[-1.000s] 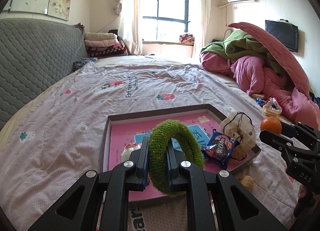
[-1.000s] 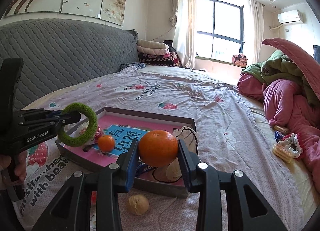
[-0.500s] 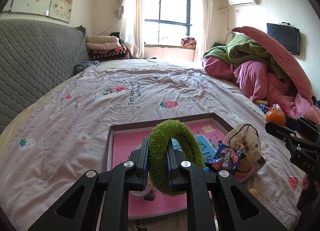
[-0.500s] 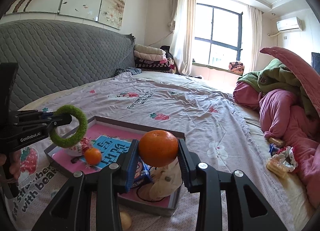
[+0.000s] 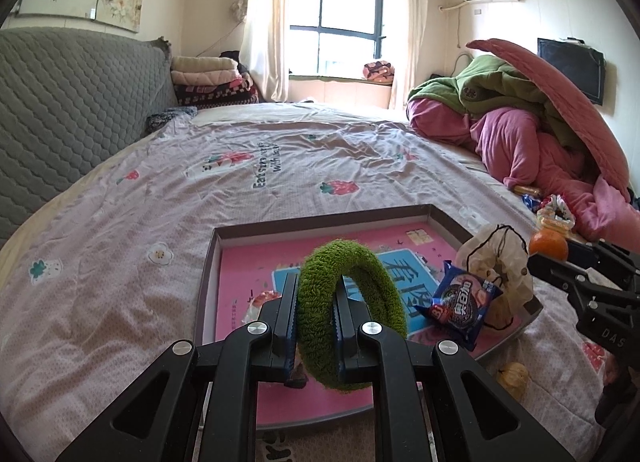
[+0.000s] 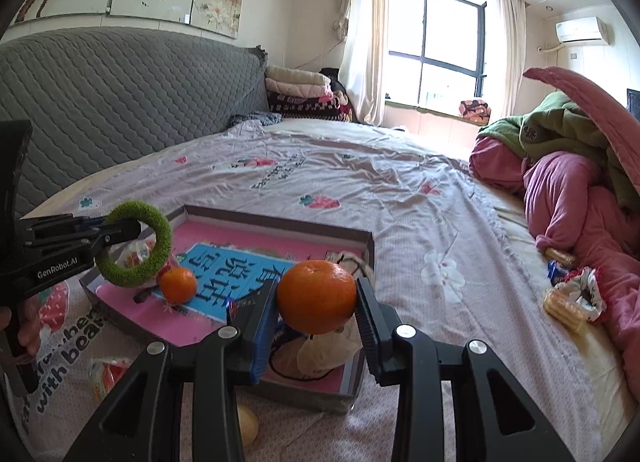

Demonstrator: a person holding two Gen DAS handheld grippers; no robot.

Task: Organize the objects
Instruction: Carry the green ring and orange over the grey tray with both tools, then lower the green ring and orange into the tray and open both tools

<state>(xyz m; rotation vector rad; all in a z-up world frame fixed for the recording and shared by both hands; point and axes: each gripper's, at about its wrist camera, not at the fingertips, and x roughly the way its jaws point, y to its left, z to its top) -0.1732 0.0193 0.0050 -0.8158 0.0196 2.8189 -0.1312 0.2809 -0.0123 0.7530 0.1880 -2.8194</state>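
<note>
The bed (image 5: 168,198) spreads wide around me, its sheet bare toward the far side, with a heap of pink and green quilts (image 5: 532,130) on the right. On the near part lies the tray (image 5: 208,262), a shallow box with a dark raised rim and a pink printed floor.

My left gripper (image 5: 316,314) is clamped on the green fuzzy ring (image 5: 348,310), held upright over the tray's near left part. My right gripper (image 6: 316,298) is closed on the large orange (image 6: 316,296), held above the tray's near right corner.

Inside the tray I see a small orange (image 6: 178,285) near the left, a drawstring pouch (image 5: 496,262) at the right side, a blue cookie packet (image 5: 460,306) leaning beside it, and a wrapped snack (image 6: 134,254) behind the ring. Outside the near rim lie a walnut-like nut (image 5: 512,376) and another wrapped snack (image 6: 108,376).

I judge both loads are meant for the tray. To do it well, I would lower each one close to the floor before opening: the orange will roll, so I would set it against the pouch or a wall. The ring should go flat.

The far half of the tray is open; the right side is crowded. I must clear the rim coming down and keep my grippers apart.
</note>
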